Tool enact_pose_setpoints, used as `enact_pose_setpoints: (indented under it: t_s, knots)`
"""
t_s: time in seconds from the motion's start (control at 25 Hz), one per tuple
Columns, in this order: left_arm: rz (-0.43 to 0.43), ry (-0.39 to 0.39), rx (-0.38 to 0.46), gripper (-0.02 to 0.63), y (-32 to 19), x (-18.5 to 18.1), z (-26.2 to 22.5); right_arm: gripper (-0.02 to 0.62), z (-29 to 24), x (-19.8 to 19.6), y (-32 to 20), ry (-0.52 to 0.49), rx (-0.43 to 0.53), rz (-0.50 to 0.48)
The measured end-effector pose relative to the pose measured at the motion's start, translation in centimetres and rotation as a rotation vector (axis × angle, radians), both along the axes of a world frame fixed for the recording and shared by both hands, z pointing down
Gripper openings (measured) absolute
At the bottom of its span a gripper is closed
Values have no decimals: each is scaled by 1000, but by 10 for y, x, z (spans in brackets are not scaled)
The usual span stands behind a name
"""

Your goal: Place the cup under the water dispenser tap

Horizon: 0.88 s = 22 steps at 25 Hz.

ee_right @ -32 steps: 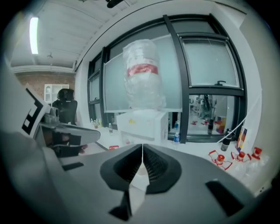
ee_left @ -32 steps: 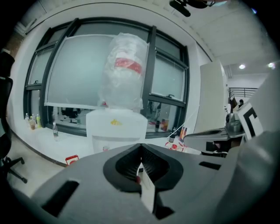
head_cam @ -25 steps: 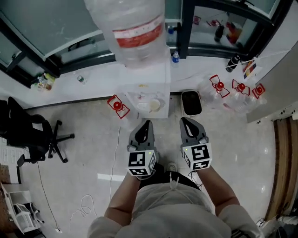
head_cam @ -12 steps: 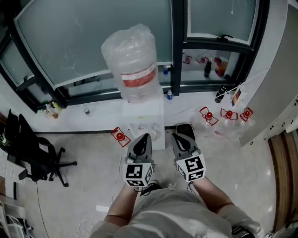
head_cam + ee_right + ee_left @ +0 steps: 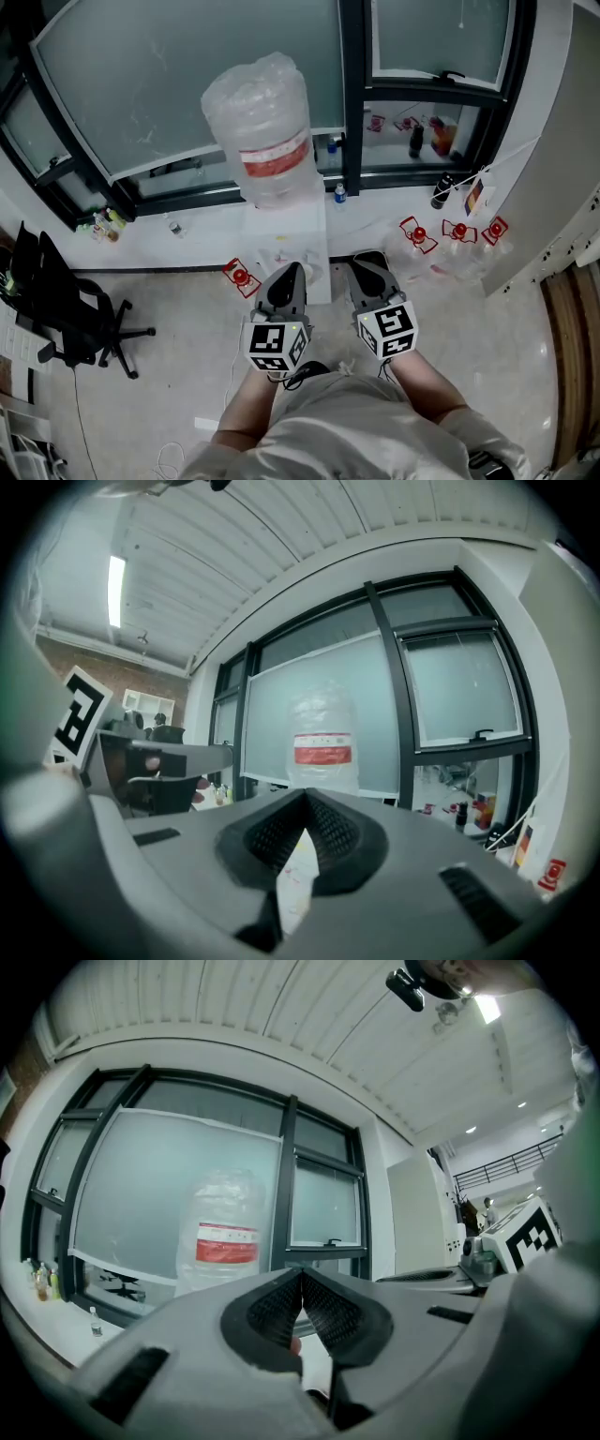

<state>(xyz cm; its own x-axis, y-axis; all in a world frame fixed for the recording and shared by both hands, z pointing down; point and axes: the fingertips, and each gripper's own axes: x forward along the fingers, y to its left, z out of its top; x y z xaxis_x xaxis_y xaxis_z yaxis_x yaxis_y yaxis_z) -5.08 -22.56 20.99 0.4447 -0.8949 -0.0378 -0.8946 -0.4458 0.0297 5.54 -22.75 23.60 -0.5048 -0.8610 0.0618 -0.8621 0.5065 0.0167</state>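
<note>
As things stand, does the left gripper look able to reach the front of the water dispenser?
Probably yes. The left gripper points straight at the water dispenser, with nothing visible between them, and the right gripper sits beside it, out of its path. Its jaws are shut.

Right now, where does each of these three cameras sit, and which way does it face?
Head view: on the person's head, looking steeply down at the water dispenser and floor; shows the arms, left gripper and right gripper.
Left gripper view: on the left gripper, looking forward past its closed jaws at the bottle; part of the right gripper shows at the right edge.
Right gripper view: on the right gripper, looking forward past its closed jaws; the left gripper shows at the left.
Shared: both gripper views see the bottle.
</note>
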Motion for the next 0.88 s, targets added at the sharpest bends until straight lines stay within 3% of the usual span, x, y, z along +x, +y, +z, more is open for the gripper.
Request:
enact_pose_setpoints:
  t_s: [0.88]
  knots:
    - [38,15,-49,20,-6,24,12,28,3,6,-1,-1,-13,-3]
